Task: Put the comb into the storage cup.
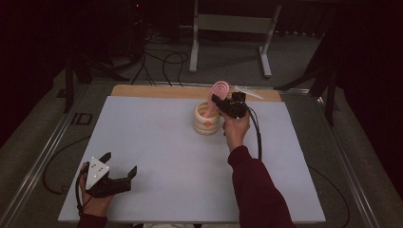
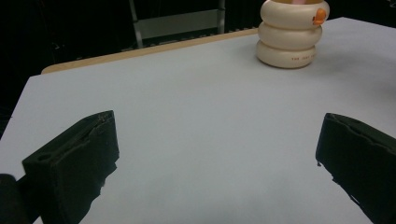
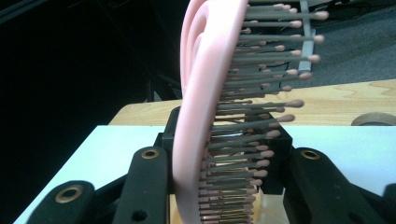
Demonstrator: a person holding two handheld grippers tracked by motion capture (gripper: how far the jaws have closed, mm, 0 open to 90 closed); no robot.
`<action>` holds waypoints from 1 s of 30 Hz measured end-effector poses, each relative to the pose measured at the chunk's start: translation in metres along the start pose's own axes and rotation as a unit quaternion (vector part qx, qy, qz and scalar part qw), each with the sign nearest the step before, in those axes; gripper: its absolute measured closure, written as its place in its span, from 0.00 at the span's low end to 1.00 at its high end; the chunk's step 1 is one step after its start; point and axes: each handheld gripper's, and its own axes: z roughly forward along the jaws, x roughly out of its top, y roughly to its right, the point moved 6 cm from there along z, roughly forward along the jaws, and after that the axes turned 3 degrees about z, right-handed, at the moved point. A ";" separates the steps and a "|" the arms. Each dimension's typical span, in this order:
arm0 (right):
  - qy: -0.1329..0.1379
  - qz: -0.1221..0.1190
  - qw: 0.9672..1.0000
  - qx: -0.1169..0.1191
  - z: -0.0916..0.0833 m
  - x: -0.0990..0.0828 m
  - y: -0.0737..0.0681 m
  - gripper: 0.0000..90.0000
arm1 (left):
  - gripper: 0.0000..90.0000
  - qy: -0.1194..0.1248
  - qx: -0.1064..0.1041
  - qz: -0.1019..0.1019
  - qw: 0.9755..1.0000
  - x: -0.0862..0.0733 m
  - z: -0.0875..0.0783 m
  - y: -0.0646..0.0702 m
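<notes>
A pink hairbrush (image 1: pixel 220 89) stands tilted, its handle going down into a cream ringed holder (image 1: pixel 207 119) with a small orange duck on it. My right gripper (image 1: pixel 223 105) is shut on the brush just above the holder's rim. In the right gripper view the brush (image 3: pixel 205 107) rises between the jaws with its bristles to the right, and the right gripper (image 3: pixel 229 156) clamps its lower part. My left gripper (image 1: pixel 119 162) rests open near the table's front left corner with nothing between its fingers. From the left gripper (image 2: pixel 218 122) the holder (image 2: pixel 290 35) stands far off at the upper right.
A white sheet (image 1: pixel 157 142) covers the table, with a wooden strip (image 1: pixel 157 91) along its far edge. A thin pale object (image 1: pixel 248 91) lies on that strip behind the brush. Metal frame legs (image 1: pixel 233 28) and cables (image 1: pixel 161 61) are on the floor beyond.
</notes>
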 end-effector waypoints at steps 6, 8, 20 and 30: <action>-0.001 0.004 1.000 0.000 -0.001 0.000 0.004 0.70 | 0.00 0.000 0.001 0.000 1.000 0.000 0.000 0.000; -0.002 0.003 1.000 -0.001 -0.001 0.000 0.005 0.70 | 0.00 0.001 0.000 0.000 1.000 0.000 0.000 0.000; -0.004 0.004 1.000 -0.013 -0.002 -0.001 0.010 0.69 | 0.00 0.001 0.000 0.000 1.000 0.000 -0.001 0.000; -0.009 0.011 1.000 -0.023 -0.005 -0.001 0.021 0.68 | 0.00 0.000 0.000 0.000 1.000 0.000 0.000 0.000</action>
